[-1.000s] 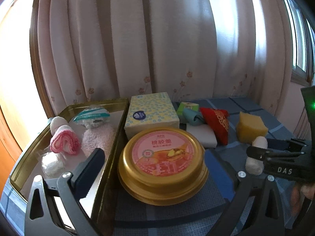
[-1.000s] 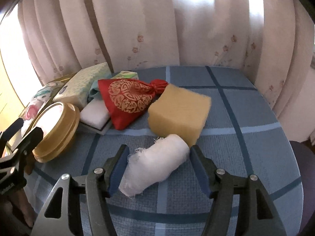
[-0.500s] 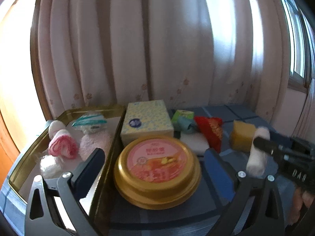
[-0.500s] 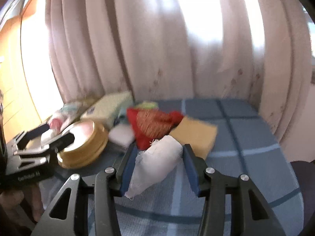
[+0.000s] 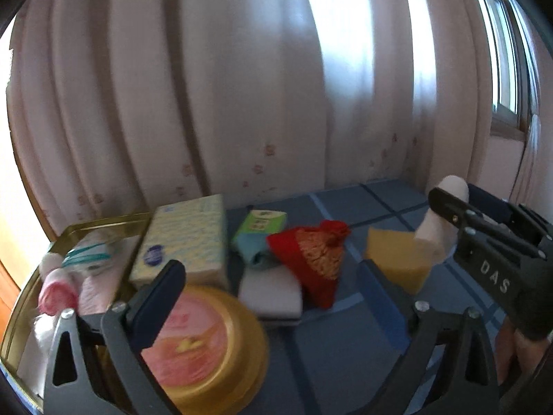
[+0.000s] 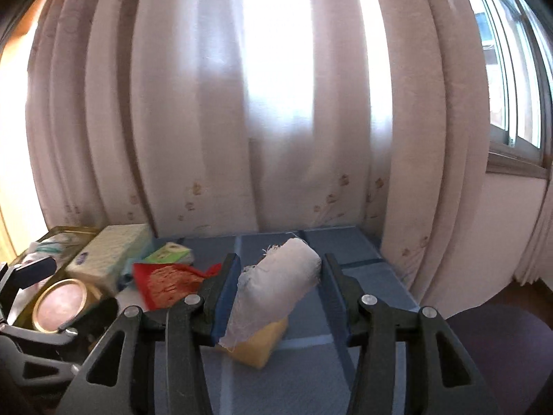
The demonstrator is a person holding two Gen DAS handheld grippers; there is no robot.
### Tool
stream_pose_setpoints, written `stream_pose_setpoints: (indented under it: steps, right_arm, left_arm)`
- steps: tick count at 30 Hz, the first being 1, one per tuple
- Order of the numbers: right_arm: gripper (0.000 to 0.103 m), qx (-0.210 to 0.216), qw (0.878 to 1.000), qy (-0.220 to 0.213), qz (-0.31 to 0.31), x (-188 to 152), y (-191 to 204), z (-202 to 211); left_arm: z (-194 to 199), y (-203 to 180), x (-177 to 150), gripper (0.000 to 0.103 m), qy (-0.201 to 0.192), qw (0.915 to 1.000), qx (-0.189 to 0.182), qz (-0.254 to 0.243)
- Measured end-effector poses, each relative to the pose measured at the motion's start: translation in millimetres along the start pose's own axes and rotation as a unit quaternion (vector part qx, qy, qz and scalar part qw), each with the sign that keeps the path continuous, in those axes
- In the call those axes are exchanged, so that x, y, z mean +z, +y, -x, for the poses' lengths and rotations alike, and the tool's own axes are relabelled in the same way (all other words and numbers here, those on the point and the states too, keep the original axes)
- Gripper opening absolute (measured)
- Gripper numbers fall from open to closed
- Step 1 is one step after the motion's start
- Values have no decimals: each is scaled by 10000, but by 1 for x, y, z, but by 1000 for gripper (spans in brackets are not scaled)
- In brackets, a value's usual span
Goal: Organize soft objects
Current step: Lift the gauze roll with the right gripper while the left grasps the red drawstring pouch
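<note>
My right gripper (image 6: 280, 287) is shut on a white cloth roll (image 6: 276, 287) and holds it in the air above the yellow sponge (image 6: 257, 344). The roll also shows in the left wrist view (image 5: 439, 221), at the right, in the right gripper (image 5: 449, 207). My left gripper (image 5: 273, 294) is open and empty above the round gold tin (image 5: 207, 349). A gold tray (image 5: 20, 307) at the left holds a pink rolled towel (image 5: 57, 294) and other soft items. A red pouch (image 5: 314, 259) lies on a white sponge (image 5: 269, 294).
A tissue box (image 5: 183, 242) stands beside the tray. A green packet (image 5: 262, 221) and a teal cloth (image 5: 250, 249) lie behind the pouch. The blue checked tablecloth (image 5: 345, 346) covers the table. Curtains hang behind. A window is at the right.
My right gripper closed on the white roll and lifted it off the table, above the yellow sponge. My left gripper rose and shifted right.
</note>
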State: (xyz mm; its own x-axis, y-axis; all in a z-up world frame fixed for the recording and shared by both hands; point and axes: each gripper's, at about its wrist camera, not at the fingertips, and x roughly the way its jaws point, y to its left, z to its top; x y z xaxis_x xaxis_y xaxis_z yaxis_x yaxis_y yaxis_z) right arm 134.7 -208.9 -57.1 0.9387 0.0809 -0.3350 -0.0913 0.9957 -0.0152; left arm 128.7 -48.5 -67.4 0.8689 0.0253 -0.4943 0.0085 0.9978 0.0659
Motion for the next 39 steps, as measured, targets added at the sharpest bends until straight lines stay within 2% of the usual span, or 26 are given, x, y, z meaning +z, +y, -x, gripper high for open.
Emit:
stream_pose_setpoints:
  steps: [9, 13, 21, 23, 25, 26, 27, 28, 29, 31, 39]
  right_arm:
    - [50, -216, 9996, 60, -182, 3, -13, -15]
    - [50, -240, 9990, 74, -357, 4, -23, -19]
    - [50, -181, 9992, 222, -295, 6, -22, -29]
    - [50, -199, 9992, 266, -225, 6, -19, -31]
    - [50, -236, 9992, 268, -193, 6, -18, -31]
    - [50, -249, 9992, 254, -177, 6, -17, -30]
    - [50, -256, 9993, 237, -158, 6, -17, -29]
    - [50, -272, 9993, 218, -134, 5, -16, -29]
    - [50, -293, 9993, 192, -107, 5, -15, -27]
    - [50, -342, 9993, 110, -80, 5, -13, -24]
    - [50, -357, 9989, -298, -41, 3, -12, -9]
  left_arm:
    - [-40, -28, 16, 98, 410, 9990, 118, -162]
    - [-56, -33, 16, 90, 597, 9980, 172, -141]
    - [-71, -34, 18, 89, 758, 9969, 204, -73]
    - [-78, -38, 17, 82, 917, 9956, 118, -166]
    - [-82, -37, 16, 60, 1022, 9946, 108, -155]
    - [-83, -36, 16, 53, 1046, 9943, 103, -154]
    - [-83, -36, 16, 35, 1047, 9943, 66, -177]
    - [-83, -36, 16, 28, 1041, 9944, 8, -196]
    - [-82, -35, 15, 28, 1030, 9945, -43, -181]
    - [-79, -31, 15, 20, 983, 9951, -112, -90]
    - [-55, -21, 13, 17, 416, 9989, -192, 111]
